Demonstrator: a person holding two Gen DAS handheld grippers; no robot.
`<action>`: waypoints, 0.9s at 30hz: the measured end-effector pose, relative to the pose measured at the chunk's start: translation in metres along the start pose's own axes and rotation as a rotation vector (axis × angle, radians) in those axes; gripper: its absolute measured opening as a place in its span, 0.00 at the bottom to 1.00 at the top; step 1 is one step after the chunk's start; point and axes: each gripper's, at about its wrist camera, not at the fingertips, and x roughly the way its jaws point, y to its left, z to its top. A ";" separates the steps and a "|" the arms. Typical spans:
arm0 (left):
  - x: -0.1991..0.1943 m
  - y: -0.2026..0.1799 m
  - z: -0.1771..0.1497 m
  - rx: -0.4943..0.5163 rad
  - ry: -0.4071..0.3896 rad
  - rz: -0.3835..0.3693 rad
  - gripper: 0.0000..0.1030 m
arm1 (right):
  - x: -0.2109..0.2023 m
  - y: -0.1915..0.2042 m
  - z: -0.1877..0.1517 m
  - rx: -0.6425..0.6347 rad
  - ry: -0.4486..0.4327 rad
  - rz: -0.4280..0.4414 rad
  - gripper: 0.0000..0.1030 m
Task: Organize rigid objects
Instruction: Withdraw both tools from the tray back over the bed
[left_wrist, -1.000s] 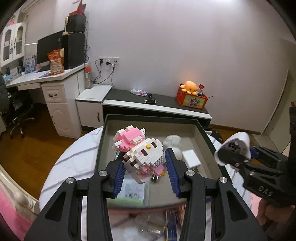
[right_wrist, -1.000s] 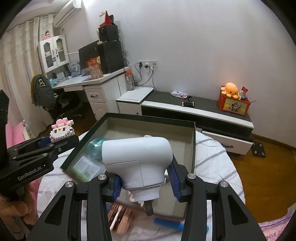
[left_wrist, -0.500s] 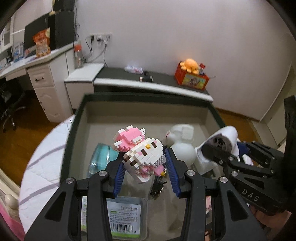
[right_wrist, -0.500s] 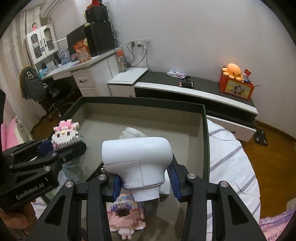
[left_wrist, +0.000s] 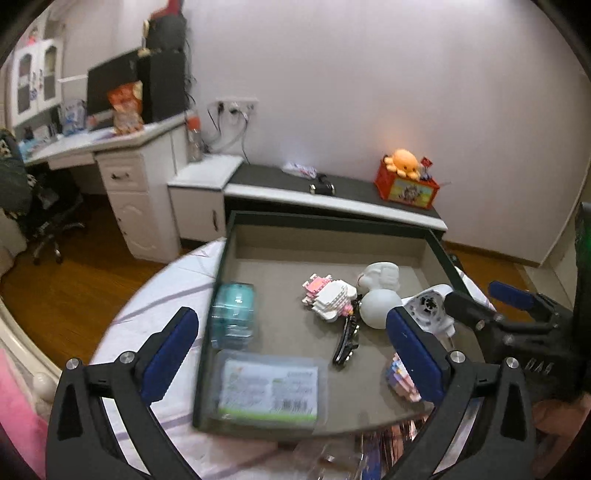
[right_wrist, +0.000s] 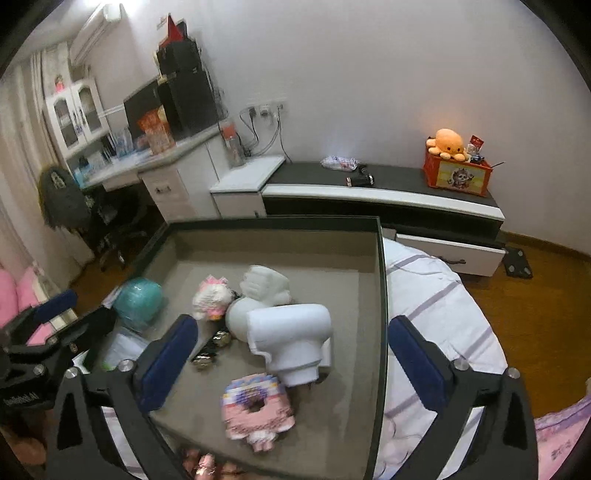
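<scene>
A dark-rimmed tray (left_wrist: 332, 218) (right_wrist: 380, 280) sits on a round table with a striped cloth. In it lie a pink-and-white block figure (left_wrist: 327, 297) (right_wrist: 211, 297), a white hair dryer (left_wrist: 428, 308) (right_wrist: 291, 338), a white figurine (left_wrist: 378, 291) (right_wrist: 264, 284), a teal container (left_wrist: 233, 314) (right_wrist: 137, 301), a labelled clear box (left_wrist: 267, 387), a black hair clip (left_wrist: 345, 341) and a second pink block figure (right_wrist: 256, 408) (left_wrist: 400, 376). My left gripper (left_wrist: 291, 354) is open and empty above the tray's near side. My right gripper (right_wrist: 291, 362) is open and empty, just behind the hair dryer.
A low dark cabinet (left_wrist: 332, 188) with an orange plush on a red box (left_wrist: 406, 177) stands by the wall. A white desk (left_wrist: 110, 147) with a monitor is at the left. Shiny small items (left_wrist: 388, 435) lie on the cloth in front of the tray.
Both grippers opened and pulled back. The left let go of the pink-and-white block figure, the right let go of the hair dryer; both now lie in the tray.
</scene>
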 end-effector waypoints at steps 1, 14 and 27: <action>-0.008 0.002 -0.001 -0.002 -0.010 0.005 1.00 | -0.006 0.001 0.000 0.003 -0.007 -0.004 1.00; -0.096 0.019 -0.038 -0.036 -0.065 0.034 1.00 | -0.119 0.037 -0.034 -0.001 -0.160 -0.018 1.00; -0.153 0.014 -0.087 -0.047 -0.061 0.073 1.00 | -0.178 0.034 -0.105 0.054 -0.164 -0.050 1.00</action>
